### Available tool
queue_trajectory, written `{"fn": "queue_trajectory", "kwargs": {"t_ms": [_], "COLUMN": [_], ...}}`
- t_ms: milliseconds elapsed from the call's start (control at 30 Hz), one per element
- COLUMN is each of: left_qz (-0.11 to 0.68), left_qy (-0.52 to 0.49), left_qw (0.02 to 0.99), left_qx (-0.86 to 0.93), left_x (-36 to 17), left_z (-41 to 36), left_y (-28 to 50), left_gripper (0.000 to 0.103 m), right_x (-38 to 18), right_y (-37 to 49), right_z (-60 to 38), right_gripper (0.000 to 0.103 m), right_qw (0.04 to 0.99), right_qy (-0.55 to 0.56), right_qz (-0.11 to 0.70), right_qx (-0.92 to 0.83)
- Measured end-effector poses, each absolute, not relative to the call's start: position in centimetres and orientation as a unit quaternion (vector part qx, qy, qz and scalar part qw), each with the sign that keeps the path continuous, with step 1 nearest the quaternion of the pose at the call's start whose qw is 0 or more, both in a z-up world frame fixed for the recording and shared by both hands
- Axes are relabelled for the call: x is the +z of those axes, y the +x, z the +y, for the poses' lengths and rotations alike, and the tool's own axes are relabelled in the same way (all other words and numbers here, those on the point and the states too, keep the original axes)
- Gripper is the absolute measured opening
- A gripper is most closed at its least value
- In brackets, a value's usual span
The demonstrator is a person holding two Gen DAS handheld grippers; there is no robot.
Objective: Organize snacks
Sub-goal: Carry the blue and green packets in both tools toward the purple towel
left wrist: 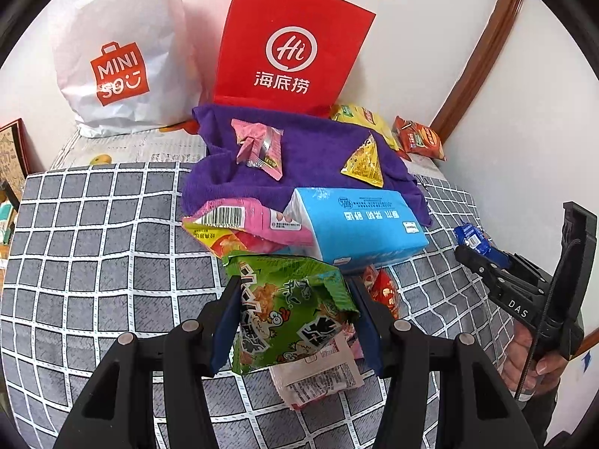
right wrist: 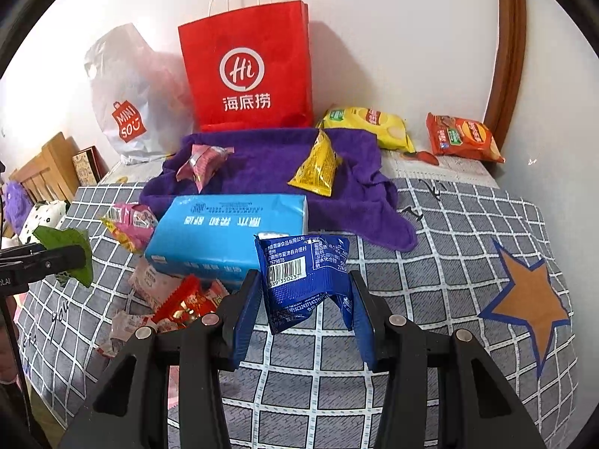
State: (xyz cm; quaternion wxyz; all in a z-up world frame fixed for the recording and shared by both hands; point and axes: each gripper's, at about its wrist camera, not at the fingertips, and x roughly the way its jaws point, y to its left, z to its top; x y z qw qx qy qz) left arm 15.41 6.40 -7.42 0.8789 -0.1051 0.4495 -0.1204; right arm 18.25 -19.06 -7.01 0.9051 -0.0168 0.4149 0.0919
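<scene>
So the left tongs [left wrist: 295, 321] are clamped on a green snack packet [left wrist: 288, 310] with cartoon chickens on it, pinched between the two blue pads and held up off the bed. The right tongs [right wrist: 305, 310] are doing the same with a blue snack packet [right wrist: 305, 273], barcode side facing the camera, crumpled between the pads and also clear of the bedcover. Both tongs tilt down toward the bed at a fairly steep angle. In the left view you can see the right tool off at the right edge with a hand [left wrist: 539, 355] wrapped around its grip.

The rest sits on a bed with a grey checked bedcover [right wrist: 430, 299]. Right under the tongs, near the middle, there's a loose heap: a light blue tissue pack [right wrist: 228, 235], a pink snack packet [left wrist: 254, 220] lying against its left end, a red foil packet [right wrist: 183, 303], and a pale white-and-pink wrapper [left wrist: 318, 378] flat on the cover.

Behind the tissue pack there's a purple towel [right wrist: 262, 164] spread out with a small pink wrapped snack [right wrist: 202, 164] and a yellow triangular packet [right wrist: 318, 164] on it. At the far edge by the wall: a yellow chip bag [right wrist: 370, 123] and an orange snack bag [right wrist: 462, 136] toward the far right corner, a red paper bag [right wrist: 249, 75] standing upright, and a white Miniso plastic bag [right wrist: 127, 101] to its left.
</scene>
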Motion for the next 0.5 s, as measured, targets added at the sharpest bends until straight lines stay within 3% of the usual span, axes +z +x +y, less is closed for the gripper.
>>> {"fn": "queue_trajectory", "kwargs": {"t_ms": [500], "left_qz": [0.441], "left_qy": [-0.102], "left_qw": [0.884], "left_qx": [-0.121], "left_x": [-6.3], "left_z": [6.5], "left_y": [16.1], "left_gripper": [0.053], "right_x": [-5.2], "right_y": [18.7], "right_z": [-19.1], "right_gripper": [0.046], "right_qw": [0.911], "right_qy": [-0.020], "right_qz": [0.402], "right_qx": [0.088]}}
